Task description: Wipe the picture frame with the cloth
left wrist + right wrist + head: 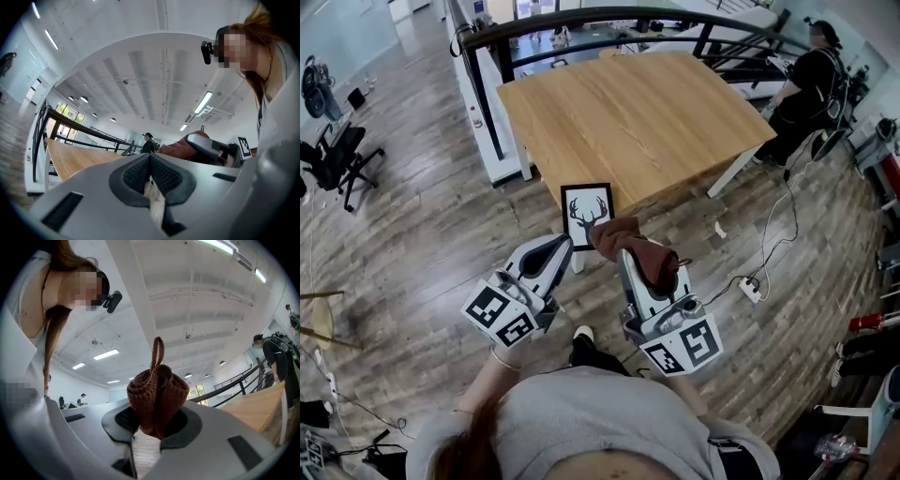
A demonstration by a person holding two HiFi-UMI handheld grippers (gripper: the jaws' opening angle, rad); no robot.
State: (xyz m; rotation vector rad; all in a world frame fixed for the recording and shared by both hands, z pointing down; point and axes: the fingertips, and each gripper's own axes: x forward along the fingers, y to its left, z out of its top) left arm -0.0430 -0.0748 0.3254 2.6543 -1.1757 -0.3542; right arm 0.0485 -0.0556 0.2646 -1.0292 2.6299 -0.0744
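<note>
The picture frame (pixel 587 214) is black, with a white picture of a deer's head and antlers inside. It sits in the middle of the head view, at the near edge of the wooden table (pixel 637 112). The left gripper (pixel 561 246) is just below it, with its jaws closed on nothing. The right gripper (pixel 628 258) squeezes a bunched-up brown knitted cloth (pixel 636 246).

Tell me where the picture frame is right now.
Head view, centre: the picture frame shows at the near edge of the wooden table, just beyond the left tongs, with the brown cloth at its right.
</note>
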